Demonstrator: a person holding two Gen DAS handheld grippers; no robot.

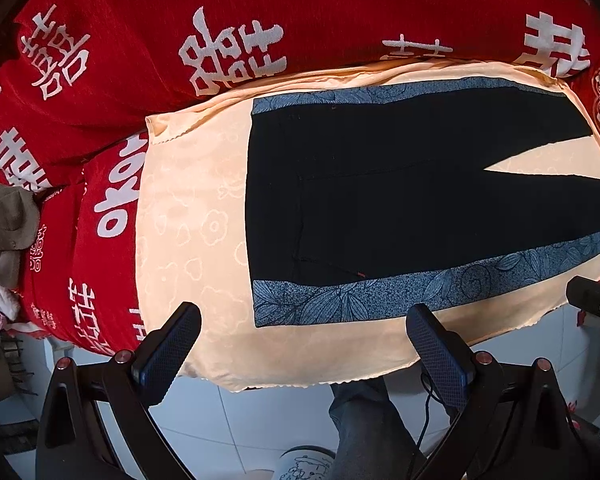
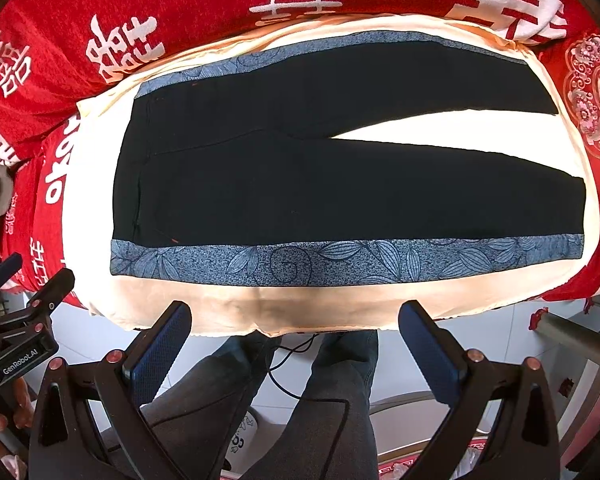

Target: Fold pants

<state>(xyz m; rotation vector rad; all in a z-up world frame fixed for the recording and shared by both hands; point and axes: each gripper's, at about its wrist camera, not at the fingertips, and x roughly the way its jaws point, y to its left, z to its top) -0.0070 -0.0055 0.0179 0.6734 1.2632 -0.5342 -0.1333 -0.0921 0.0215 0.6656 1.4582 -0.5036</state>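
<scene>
Black pants [image 1: 380,192] with blue leaf-patterned side stripes lie flat and unfolded on a peach cloth [image 1: 188,208], waistband to the left, both legs spread to the right. In the right wrist view the pants [image 2: 300,184] fill the middle, on the same peach cloth [image 2: 260,308]. My left gripper [image 1: 304,316] is open and empty, just off the near stripe by the waist. My right gripper [image 2: 296,314] is open and empty, in front of the cloth's near edge, apart from the pants. The left gripper [image 2: 20,304] also shows at the left edge of the right wrist view.
A red blanket [image 1: 140,60] with white characters covers the bed around the cloth. A grey-brown garment [image 1: 4,224] lies at the left. The person's legs [image 2: 300,400] and white tiled floor [image 1: 260,420] are below the bed edge, with a black cable [image 2: 300,388].
</scene>
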